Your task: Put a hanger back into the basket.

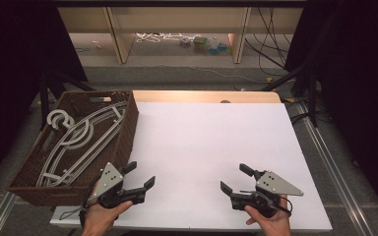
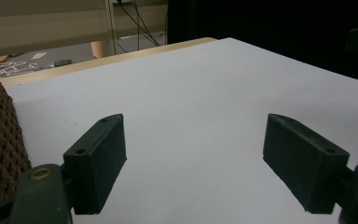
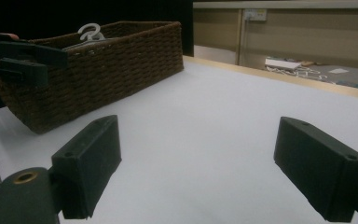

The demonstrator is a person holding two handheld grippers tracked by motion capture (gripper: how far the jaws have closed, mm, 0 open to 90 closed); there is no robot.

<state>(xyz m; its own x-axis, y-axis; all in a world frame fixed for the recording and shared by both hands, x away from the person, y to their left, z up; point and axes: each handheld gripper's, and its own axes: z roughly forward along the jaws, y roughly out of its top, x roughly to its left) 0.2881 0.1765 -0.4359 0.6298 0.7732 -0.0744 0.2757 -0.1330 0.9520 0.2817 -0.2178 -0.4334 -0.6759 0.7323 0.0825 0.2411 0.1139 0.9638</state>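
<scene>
Counting what sits on the white table [image 1: 211, 147]: one brown wicker basket [image 1: 123, 132] at its left edge, and inside it a loose pile of grey plastic clothes hangers [image 1: 78, 142], at least three judging by the hooks, though the overlap keeps the exact number unclear. Two hand-held grippers are over the near edge of the table, one in each of the person's hands.

No brand, label or readable writing can be made out on the basket, the hangers or the grippers.

The left gripper [image 1: 141, 176] is just beside the basket's near right corner, with its jaws pointing away from the person and slightly to the right across the bare surface. Its jaws stand wide apart with nothing between them; the left gripper view has the woven basket wall at its left border. The hangers lie to the left of and beyond this gripper, inside the basket and apart from its jaws.

The right gripper [image 1: 235, 178] is well apart from the basket, toward the table's right half, jaws likewise spread wide and empty. In the right gripper view the basket stands beyond its jaws on the left, a white hanger hook [image 3: 89, 31] rising above the rim.
</scene>
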